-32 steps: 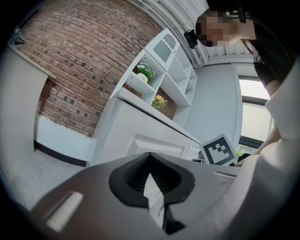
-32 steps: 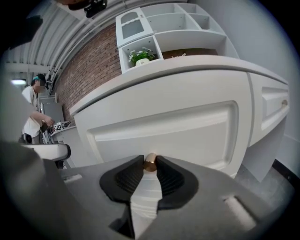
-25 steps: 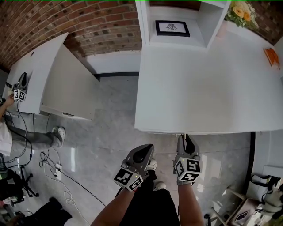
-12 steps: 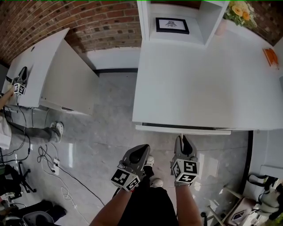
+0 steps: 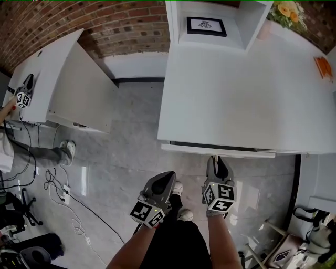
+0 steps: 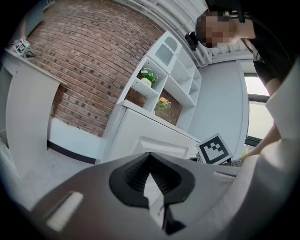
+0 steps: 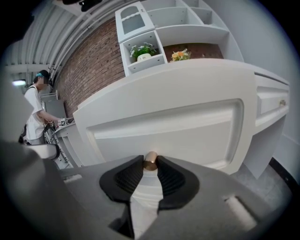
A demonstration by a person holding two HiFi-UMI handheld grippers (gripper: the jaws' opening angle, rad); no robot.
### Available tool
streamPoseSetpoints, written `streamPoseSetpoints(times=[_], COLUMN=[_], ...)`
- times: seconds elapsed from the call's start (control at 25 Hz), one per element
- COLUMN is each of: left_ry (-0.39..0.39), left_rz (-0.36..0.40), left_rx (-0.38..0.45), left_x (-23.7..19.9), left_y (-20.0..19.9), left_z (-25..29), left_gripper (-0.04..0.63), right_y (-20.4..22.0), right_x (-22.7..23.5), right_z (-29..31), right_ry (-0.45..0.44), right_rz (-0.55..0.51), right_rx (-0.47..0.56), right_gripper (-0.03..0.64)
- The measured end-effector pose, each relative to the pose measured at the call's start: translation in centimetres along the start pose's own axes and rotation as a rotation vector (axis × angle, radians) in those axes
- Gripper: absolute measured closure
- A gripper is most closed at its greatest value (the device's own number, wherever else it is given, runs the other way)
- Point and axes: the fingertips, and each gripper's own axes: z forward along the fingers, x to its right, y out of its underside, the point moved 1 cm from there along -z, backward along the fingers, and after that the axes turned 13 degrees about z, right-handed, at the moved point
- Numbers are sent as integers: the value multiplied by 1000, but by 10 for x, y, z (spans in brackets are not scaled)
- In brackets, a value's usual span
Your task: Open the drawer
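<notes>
The white drawer (image 5: 218,151) stands a little way out from under the white cabinet top (image 5: 236,94). My right gripper (image 5: 215,158) is at the drawer's front. In the right gripper view the brass knob (image 7: 150,161) sits between the tips of the right gripper (image 7: 150,164), and both pads touch it; the jaws have just been opening slightly with the knob still between them. The panelled drawer front (image 7: 164,126) fills that view. My left gripper (image 5: 170,175) hangs beside it over the floor, apart from the drawer. In its own view the left gripper (image 6: 150,155) is shut and empty.
A second white table (image 5: 52,79) stands at the left, where a person's hand holds another gripper (image 5: 23,97). Cables (image 5: 63,194) lie on the grey floor. A shelf unit with a framed picture (image 5: 206,26) and flowers (image 5: 286,13) stands on the cabinet top at the back.
The drawer front has slid out from under the top toward me, and the right gripper came back with it. Over the last half second little moved.
</notes>
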Motion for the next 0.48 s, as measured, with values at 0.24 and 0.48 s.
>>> streamPoseSetpoints(times=[0.24,0.48], left_ry=[-6,-42], left_rz=[10,3], left_rx=[8,5], left_x=[-6,-15], left_y=[-6,-4], left_z=[-1,-5], left_gripper=[594,594], right_y=[-1,0], right_x=[-1,-1], right_z=[1,0], right_ry=[40,49], right_rz=[-32,-70], right_rx=[13,6], right_gripper=[534,534])
